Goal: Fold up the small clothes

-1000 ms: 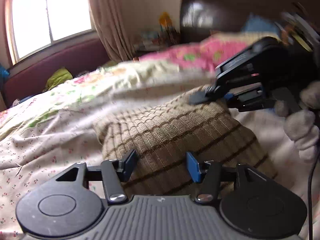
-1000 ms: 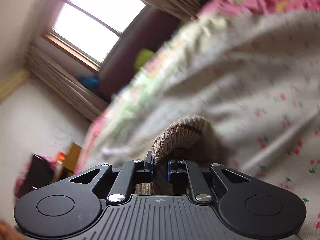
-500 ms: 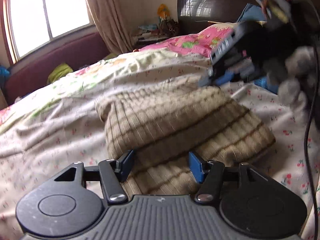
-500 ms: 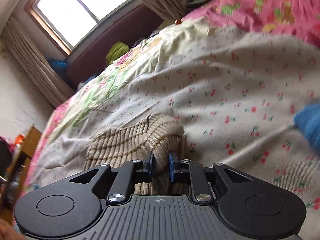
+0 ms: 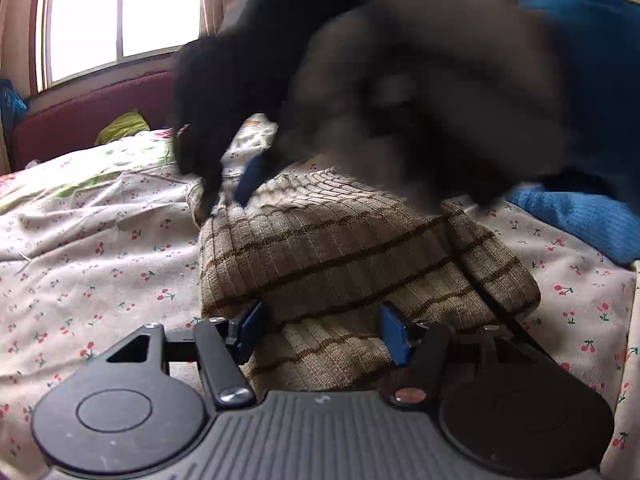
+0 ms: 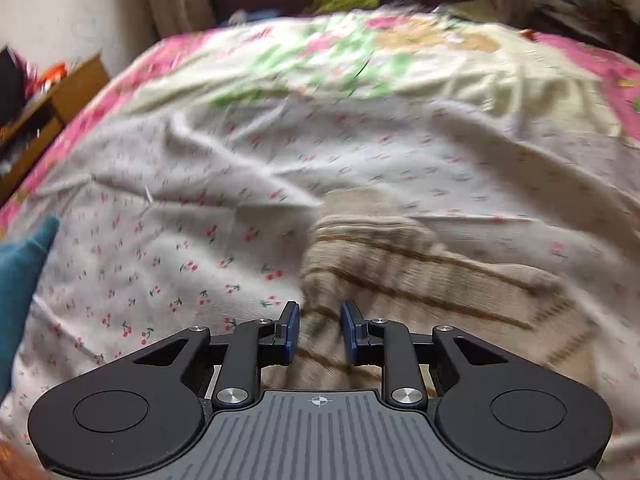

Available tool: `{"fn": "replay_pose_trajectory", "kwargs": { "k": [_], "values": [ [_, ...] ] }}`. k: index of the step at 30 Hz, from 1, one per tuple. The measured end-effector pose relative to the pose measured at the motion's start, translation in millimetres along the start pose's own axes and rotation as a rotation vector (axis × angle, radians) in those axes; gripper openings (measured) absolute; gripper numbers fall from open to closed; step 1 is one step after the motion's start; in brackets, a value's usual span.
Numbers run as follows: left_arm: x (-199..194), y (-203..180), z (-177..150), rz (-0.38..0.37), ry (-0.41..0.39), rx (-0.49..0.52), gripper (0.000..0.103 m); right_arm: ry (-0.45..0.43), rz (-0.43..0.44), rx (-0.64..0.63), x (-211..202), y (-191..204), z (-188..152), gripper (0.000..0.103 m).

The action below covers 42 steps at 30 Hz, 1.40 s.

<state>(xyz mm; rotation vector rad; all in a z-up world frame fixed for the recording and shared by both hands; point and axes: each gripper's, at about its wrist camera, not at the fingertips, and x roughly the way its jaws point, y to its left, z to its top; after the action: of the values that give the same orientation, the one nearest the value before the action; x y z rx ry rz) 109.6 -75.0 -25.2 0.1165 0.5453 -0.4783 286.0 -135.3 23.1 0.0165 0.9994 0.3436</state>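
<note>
- A brown ribbed knit garment point(image 5: 320, 256) with thin dark stripes lies folded on the bed point(image 5: 100, 248), on a white sheet printed with small cherries.
- The left gripper point(image 5: 320, 334) points down at a slant toward the near edge of the garment. Its blue-padded fingers point(image 5: 394, 332) stand wide apart, released, with the knit's near edge lying between them; the pads do not press on the cloth.
- The right gripper point(image 6: 319, 332) reaches across from the right side of the left wrist view as a large dark blur, tilted steeply down, its tips at the far corner of the garment.
- In the right wrist view, its fingers point(image 6: 290, 330) stand a little apart and have just been opening. The striped knit lies under and between them, but the pads are clear of it, so the grip is released.
- A blue knitted item point(image 5: 576, 220) lies on the bed just beyond the right side of the garment.
- Toward the far edge of the bed, the sheet gives way to a cover with pink and green flowers point(image 6: 320, 52).
- A window point(image 5: 120, 16) and a dark red bench back point(image 5: 80, 116) stand beyond the bed, with a yellow-green cloth point(image 5: 122, 126) lying there.
</note>
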Motion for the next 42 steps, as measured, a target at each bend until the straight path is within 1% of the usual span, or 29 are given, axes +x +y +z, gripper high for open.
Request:
{"fn": "replay_pose_trajectory", "kwargs": {
  "k": [2,3,4,5,7,9,11,12,14,15,16,17,18,19,20,22,24,25,26,27,28,29,32,34,36,38,39,42],
  "values": [
    [2.5,3.8,-1.3,-0.009,0.003,-0.021,0.071,0.043,-0.070,-0.012,30.0,0.7,11.6,0.015],
    [3.7,5.8,-2.3,-0.010,0.002,-0.033,0.071,0.075,-0.069,0.020,44.5,-6.1,17.7,0.015],
    [5.2,8.3,-3.1,-0.011,0.003,-0.047,0.071,0.100,-0.049,0.084,53.0,-15.4,22.8,0.015],
    [6.5,10.8,-3.6,-0.016,0.004,-0.061,0.071,0.104,-0.034,0.137,55.9,-21.5,26.3,0.015],
    [6.6,13.9,-3.1,-0.031,0.005,-0.077,0.072,0.094,-0.022,0.172,50.6,-23.5,27.7,0.015],
    [6.5,13.1,-3.5,-0.036,0.007,-0.070,0.073,0.069,-0.006,0.168,35.6,-21.4,22.1,0.019],
    [6.8,12.4,-2.6,-0.034,0.007,-0.060,0.073,0.018,0.023,0.177,10.7,-20.5,16.9,0.024],
    [7.1,11.6,-2.2,-0.030,0.008,-0.057,0.073,-0.008,0.018,0.171,1.2,-20.7,14.2,0.024],
    [6.5,8.5,-2.2,-0.018,0.008,-0.048,0.073,-0.064,-0.046,0.110,-11.6,-15.3,17.8,0.024],
    [5.1,5.6,-2.8,-0.012,0.007,-0.039,0.074,-0.077,-0.085,0.079,-13.1,-11.4,21.4,0.028],
    [5.0,2.9,-3.3,-0.005,0.007,-0.030,0.074,-0.080,-0.104,0.058,-12.3,-7.1,26.9,0.029],
    [5.2,-0.4,-3.8,0.001,0.007,-0.023,0.074,-0.076,-0.095,0.044,-10.3,-2.4,32.6,0.034],
    [5.0,-2.4,-5.7,0.005,0.006,-0.019,0.074,-0.057,-0.078,0.026,-6.5,3.5,37.9,0.046],
    [5.1,-2.5,-6.3,0.006,0.006,-0.017,0.074,-0.034,-0.076,0.003,-0.3,11.0,42.7,0.051],
    [4.8,-1.8,-6.6,0.004,0.005,-0.020,0.075,-0.022,-0.100,-0.024,7.7,19.0,46.4,0.052],
    [4.2,0.8,-7.2,-0.006,0.004,-0.035,0.075,0.023,-0.191,-0.089,30.6,32.3,52.1,0.052],
    [4.2,3.0,-7.9,-0.015,0.002,-0.045,0.075,0.080,-0.236,-0.107,53.3,38.9,55.1,0.053],
    [4.6,3.3,-7.9,-0.018,0.001,-0.050,0.075,0.093,-0.268,-0.114,61.8,40.6,54.9,0.051],
    [4.5,4.2,-8.4,-0.023,-0.001,-0.055,0.075,0.098,-0.309,-0.137,67.6,41.8,54.2,0.036],
    [4.2,5.1,-8.7,-0.027,-0.002,-0.060,0.075,0.098,-0.346,-0.160,70.8,40.8,54.5,0.029],
    [3.6,6.2,-9.3,-0.031,-0.004,-0.066,0.075,0.099,-0.343,-0.151,71.1,35.8,56.4,0.026],
    [2.7,7.6,-9.8,-0.035,-0.005,-0.069,0.075,0.103,-0.329,-0.113,69.0,28.3,60.1,0.022],
    [1.7,9.0,-10.2,-0.038,-0.006,-0.073,0.075,0.083,-0.310,-0.034,62.4,16.8,67.9,0.021],
    [0.7,9.6,-10.5,-0.040,-0.006,-0.075,0.075,0.064,-0.302,-0.006,60.1,16.5,66.5,0.023],
    [-0.8,10.0,-10.9,-0.043,-0.007,-0.076,0.075,0.044,-0.289,-0.022,53.7,20.1,61.1,0.027],
    [-3.2,10.2,-10.6,-0.045,-0.008,-0.076,0.075,-0.008,-0.261,-0.015,30.9,18.5,55.5,0.028],
    [-4.5,9.9,-10.2,-0.047,-0.010,-0.075,0.075,-0.036,-0.242,0.012,15.3,12.9,51.7,0.029],
    [-10.0,10.0,-8.5,-0.050,-0.009,-0.069,0.075,-0.114,-0.160,0.145,-42.0,-18.0,25.8,0.029]
  ]
}}
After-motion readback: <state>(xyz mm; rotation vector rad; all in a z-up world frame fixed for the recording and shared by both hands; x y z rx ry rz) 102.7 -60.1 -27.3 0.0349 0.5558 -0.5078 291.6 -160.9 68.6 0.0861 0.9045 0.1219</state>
